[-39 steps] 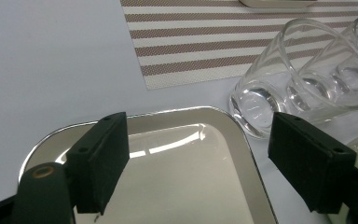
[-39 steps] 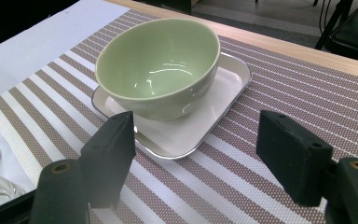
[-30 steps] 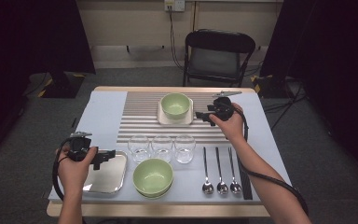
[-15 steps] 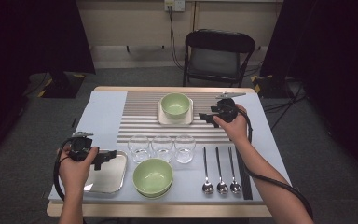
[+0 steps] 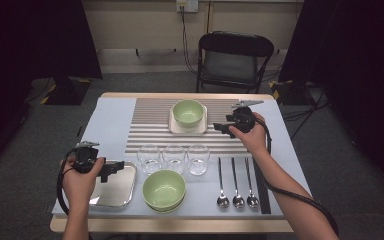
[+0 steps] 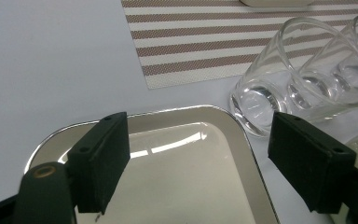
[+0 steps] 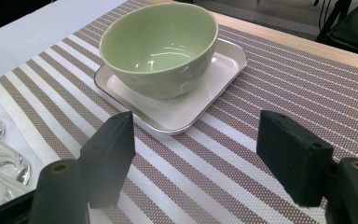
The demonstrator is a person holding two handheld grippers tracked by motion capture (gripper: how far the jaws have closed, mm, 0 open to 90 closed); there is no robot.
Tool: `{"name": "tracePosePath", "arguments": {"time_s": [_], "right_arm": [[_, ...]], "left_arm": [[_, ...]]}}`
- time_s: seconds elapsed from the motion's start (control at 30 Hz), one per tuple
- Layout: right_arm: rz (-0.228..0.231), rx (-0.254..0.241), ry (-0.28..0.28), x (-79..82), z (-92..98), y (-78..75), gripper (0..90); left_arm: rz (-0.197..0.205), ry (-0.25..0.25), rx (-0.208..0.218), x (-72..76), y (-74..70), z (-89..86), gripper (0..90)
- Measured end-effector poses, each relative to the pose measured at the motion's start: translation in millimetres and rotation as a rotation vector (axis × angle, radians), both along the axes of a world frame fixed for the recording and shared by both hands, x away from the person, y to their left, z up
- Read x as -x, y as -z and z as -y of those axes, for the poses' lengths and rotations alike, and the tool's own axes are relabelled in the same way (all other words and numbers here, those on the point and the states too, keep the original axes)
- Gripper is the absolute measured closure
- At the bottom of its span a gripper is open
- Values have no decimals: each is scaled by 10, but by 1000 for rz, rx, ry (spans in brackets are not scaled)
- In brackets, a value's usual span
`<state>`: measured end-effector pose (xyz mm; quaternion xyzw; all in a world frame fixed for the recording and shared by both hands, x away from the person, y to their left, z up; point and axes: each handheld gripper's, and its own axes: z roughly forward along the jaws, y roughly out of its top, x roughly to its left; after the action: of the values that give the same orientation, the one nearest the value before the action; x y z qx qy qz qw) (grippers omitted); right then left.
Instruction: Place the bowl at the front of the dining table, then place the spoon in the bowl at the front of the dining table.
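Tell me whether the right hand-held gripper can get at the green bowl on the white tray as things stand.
Probably yes. The right hand-held gripper faces the green bowl with its jaws open and nothing between them, and only bare striped mat lies between it and the white tray the bowl sits on.
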<state>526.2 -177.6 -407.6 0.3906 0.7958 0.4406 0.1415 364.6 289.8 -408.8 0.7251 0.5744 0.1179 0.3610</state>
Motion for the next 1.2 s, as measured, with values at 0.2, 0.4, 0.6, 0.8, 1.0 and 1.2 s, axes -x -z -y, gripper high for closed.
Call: {"name": "tracePosePath", "arguments": {"time_s": [0.2,0.4,0.6,0.8,1.0,1.2], "right_arm": [[3,-5,-3,20,16,-29,275],[8,-7,-1,34,56,-47,275],[3,-3,-3,58,79,-55,274],[12,-4,-2,72,117,-89,274],[12,-4,0,93,158,-98,274],[9,-1,2,106,185,-98,273]], "left_arm": [[0,4,3,2,2,5,208],[-1,7,5,-6,0,9,208],[-6,9,11,-15,5,15,206],[11,1,26,-5,-22,-17,197],[0,22,26,-3,-21,-5,184],[2,43,30,-2,-49,17,184]]}}
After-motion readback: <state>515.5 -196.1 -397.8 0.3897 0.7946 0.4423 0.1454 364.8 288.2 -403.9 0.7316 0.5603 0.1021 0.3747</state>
